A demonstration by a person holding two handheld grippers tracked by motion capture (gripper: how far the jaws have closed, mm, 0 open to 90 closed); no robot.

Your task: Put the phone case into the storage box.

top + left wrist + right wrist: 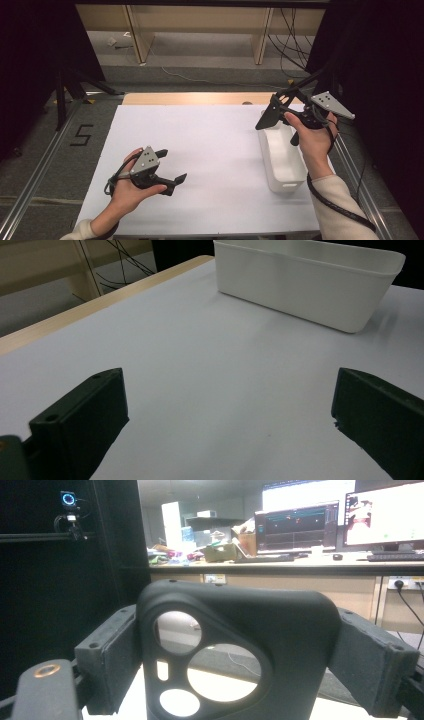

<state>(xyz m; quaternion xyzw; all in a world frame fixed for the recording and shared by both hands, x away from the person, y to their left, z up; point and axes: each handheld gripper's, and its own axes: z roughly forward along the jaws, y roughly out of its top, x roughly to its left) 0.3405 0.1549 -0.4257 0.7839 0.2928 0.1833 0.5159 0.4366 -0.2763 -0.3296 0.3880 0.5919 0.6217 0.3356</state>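
Black and moulded, with round camera cut-outs through it, a phone case [235, 645] fills the near part of the right gripper view, pinched across its width by the jaws of the right gripper [235, 665], whose pads press on its two side edges. From the high view, that gripper [275, 114] holds the case raised above the far end of a white bin [282, 160], which stands on the right side of the white table [200, 150]; the case hangs clear of the bin's rim, apart from it. Judging by this, the step in hand is to set the case down into the bin. Doing it well likely means bringing the case low inside the walls before letting go, keeping it level so no corner catches the rim, and spreading the jaws only once it is close to the bottom. Over at the near left, the left gripper [170, 170] rests just above the table with its jaws spread wide and nothing between them; in the left gripper view they frame bare table, with the bin [310, 290] farther off. It is best kept well apart from the bin. Beyond the far edge lie a wooden frame [145, 30] and loose cables [290, 45] on the floor.
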